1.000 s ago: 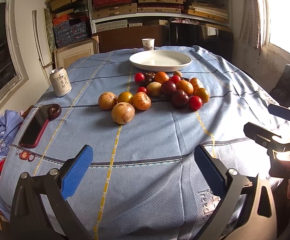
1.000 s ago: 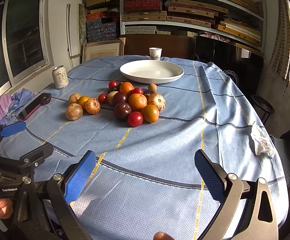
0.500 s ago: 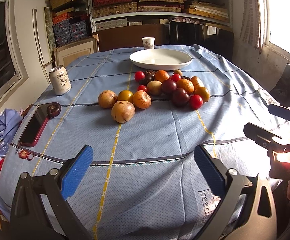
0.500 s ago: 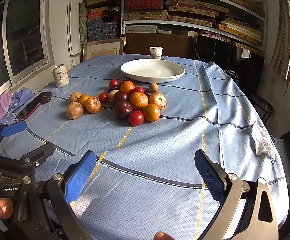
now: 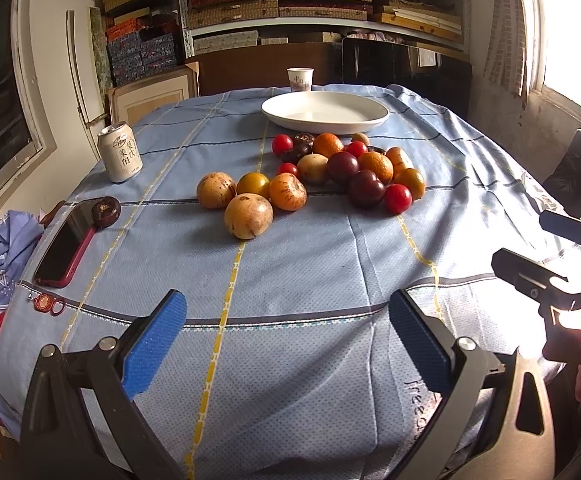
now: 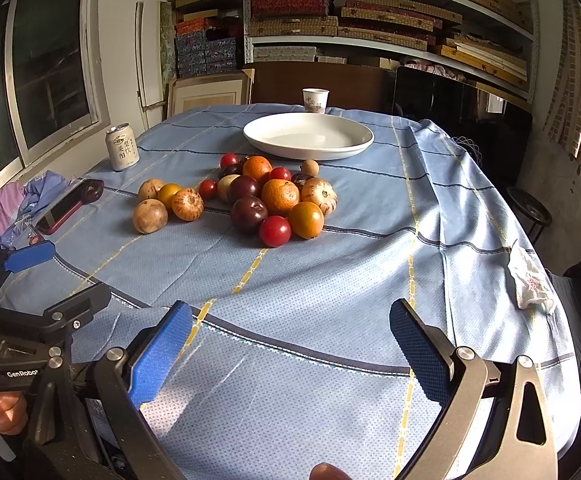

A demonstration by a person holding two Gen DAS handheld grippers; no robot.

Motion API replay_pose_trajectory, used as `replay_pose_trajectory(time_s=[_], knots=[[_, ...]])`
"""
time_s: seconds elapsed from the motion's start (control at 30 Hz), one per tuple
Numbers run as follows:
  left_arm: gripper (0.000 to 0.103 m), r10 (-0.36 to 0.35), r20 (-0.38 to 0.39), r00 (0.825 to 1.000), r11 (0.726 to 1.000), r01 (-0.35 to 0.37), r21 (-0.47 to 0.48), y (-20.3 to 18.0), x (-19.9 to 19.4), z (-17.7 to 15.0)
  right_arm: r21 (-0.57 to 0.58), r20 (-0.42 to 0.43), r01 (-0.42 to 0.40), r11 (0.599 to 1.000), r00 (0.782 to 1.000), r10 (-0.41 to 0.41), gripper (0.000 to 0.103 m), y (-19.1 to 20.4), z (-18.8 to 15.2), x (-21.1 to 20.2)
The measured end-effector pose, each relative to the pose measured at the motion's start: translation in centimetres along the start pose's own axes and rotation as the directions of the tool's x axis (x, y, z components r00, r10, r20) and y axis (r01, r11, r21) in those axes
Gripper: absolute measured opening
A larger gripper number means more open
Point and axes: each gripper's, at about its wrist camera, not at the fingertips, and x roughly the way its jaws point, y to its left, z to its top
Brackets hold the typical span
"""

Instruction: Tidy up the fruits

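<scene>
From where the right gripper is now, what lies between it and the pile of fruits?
Only bare blue tablecloth, as the right wrist view shows. The open right gripper is well short of the fruits.

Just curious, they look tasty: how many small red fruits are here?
4 red fruits: one at the near edge, one mid-left, two toward the plate. More may be hidden.

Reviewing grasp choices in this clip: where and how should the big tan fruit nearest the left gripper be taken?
Grip the big tan fruit across its widest middle, coming from the near side with fingers to its left and right. It is round, and its front and sides look free; the striped orange fruit and yellow fruit crowd it behind. The left gripper is open.
</scene>
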Motion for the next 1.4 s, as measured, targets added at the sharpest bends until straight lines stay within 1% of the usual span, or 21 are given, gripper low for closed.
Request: replay_pose_trajectory(time_s=[0.03, 0.1, 0.13, 0.2, 0.27, 0.3, 0.37, 0.47, 0.5, 0.57, 0.67, 0.7, 0.77, 0.8, 0.87, 0.97, 1.03, 1.13, 1.23, 1.3, 1.4], knots=[[0.099, -0.001, 0.002, 1.000, 1.000, 0.001, 0.003, 0.1, 0.0, 0.0, 0.001, 0.001, 0.001, 1.000, 1.000, -0.001, 0.100, 0.0, 0.0, 0.0], [0.099, -0.004, 0.013, 1.000, 1.000, 0.004, -0.003, 0.7, 0.0, 0.3, 0.005, 0.013, -0.034, 0.999, 0.999, 0.034, 0.099, 0.0, 0.1, -0.1], [0.099, -0.006, 0.019, 1.000, 1.000, 0.006, -0.017, 1.2, 0.0, 0.5, 0.016, 0.031, -0.074, 0.997, 0.997, 0.074, 0.099, -0.2, 0.1, -0.3], [0.099, -0.014, 0.028, 1.000, 0.998, 0.015, -0.059, 2.5, 0.1, 1.0, 0.051, 0.114, -0.176, 0.983, 0.979, 0.169, 0.099, -0.6, -0.1, -1.0], [0.099, -0.027, 0.026, 0.999, 0.994, 0.030, -0.103, 3.9, 0.4, 1.5, 0.063, 0.169, -0.208, 0.976, 0.966, 0.195, 0.100, -0.5, 0.1, -1.2], [0.099, -0.034, 0.023, 0.999, 0.992, 0.036, -0.117, 4.4, 0.7, 1.7, 0.051, 0.153, -0.213, 0.976, 0.967, 0.203, 0.100, -0.3, 0.2, -0.9], [0.099, -0.035, 0.017, 0.999, 0.991, 0.037, -0.130, 5.3, 1.2, 2.2, 0.014, 0.079, -0.207, 0.978, 0.975, 0.205, 0.100, 0.2, 0.7, 0.0], [0.099, -0.010, 0.023, 1.000, 0.993, 0.013, -0.115, 6.0, 1.8, 2.8, -0.038, -0.009, -0.114, 0.993, 0.993, 0.114, 0.100, 0.8, 1.4, 1.6], [0.099, -0.002, 0.026, 1.000, 0.994, 0.005, -0.107, 6.2, 2.0, 3.0, -0.054, -0.027, -0.101, 0.993, 0.995, 0.099, 0.100, 0.8, 1.7, 2.2], [0.099, 0.011, 0.027, 1.000, 0.996, -0.008, -0.090, 6.5, 2.7, 3.5, -0.071, -0.041, -0.105, 0.992, 0.994, 0.102, 0.100, 0.6, 2.3, 3.1], [0.099, 0.013, 0.022, 1.000, 0.996, -0.011, -0.085, 7.0, 3.8, 4.2, -0.046, -0.070, -0.094, 0.995, 0.993, 0.091, 0.099, -0.5, 3.6, 4.7], [0.099, 0.007, 0.019, 1.000, 0.996, -0.005, -0.086, 7.2, 4.1, 4.4, -0.031, -0.073, -0.101, 0.994, 0.992, 0.099, 0.098, -0.9, 4.1, 5.3], [0.099, -0.012, 0.008, 1.000, 0.996, 0.013, -0.089, 7.4, 5.0, 4.7, -0.004, -0.088, -0.098, 0.995, 0.991, 0.098, 0.085, -1.7, 5.0, 6.7], [0.099, -0.020, 0.001, 1.000, 0.996, 0.020, -0.091, 7.5, 5.4, 4.8, 0.007, -0.100, -0.097, 0.995, 0.990, 0.097, 0.082, -2.0, 5.4, 7.4], [0.099, -0.034, -0.015, 0.999, 0.995, 0.032, -0.095, 7.5, 6.2, 5.0, 0.037, -0.120, -0.107, 0.994, 0.987, 0.110, 0.069, -2.6, 6.1, 9.0], [0.099, -0.067, -0.037, 0.997, 0.993, 0.063, -0.099, 7.6, 7.3, 5.2, 0.085, -0.160, -0.124, 0.989, 0.978, 0.136, 0.056, -3.3, 6.6, 11.3], [0.099, -0.096, -0.051, 0.994, 0.991, 0.091, -0.100, 7.6, 7.9, 5.2, 0.114, -0.174, -0.127, 0.985, 0.974, 0.145, 0.052, -3.6, 6.8, 12.4], [0.099, -0.122, -0.058, 0.991, 0.989, 0.116, -0.092, 7.4, 8.6, 5.1, 0.145, -0.181, -0.146, 0.979, 0.968, 0.172, 0.052, -4.0, 7.1, 13.4], [0.099, -0.151, -0.064, 0.987, 0.986, 0.145, -0.082, 7.2, 8.9, 5.1, 0.134, -0.181, -0.148, 0.980, 0.968, 0.171, 0.052, -3.9, 7.5, 13.8], [0.099, -0.154, -0.063, 0.986, 0.986, 0.149, -0.072, 7.0, 9.1, 5.2, 0.139, -0.182, -0.158, 0.978, 0.966, 0.183, 0.052, -4.1, 7.7, 14.1], [0.099, -0.152, -0.091, 0.984, 0.987, 0.146, -0.070, 6.7, 9.9, 5.5, 0.176, -0.181, -0.187, 0.967, 0.959, 0.218, 0.044, -4.6, 7.9, 14.6]])
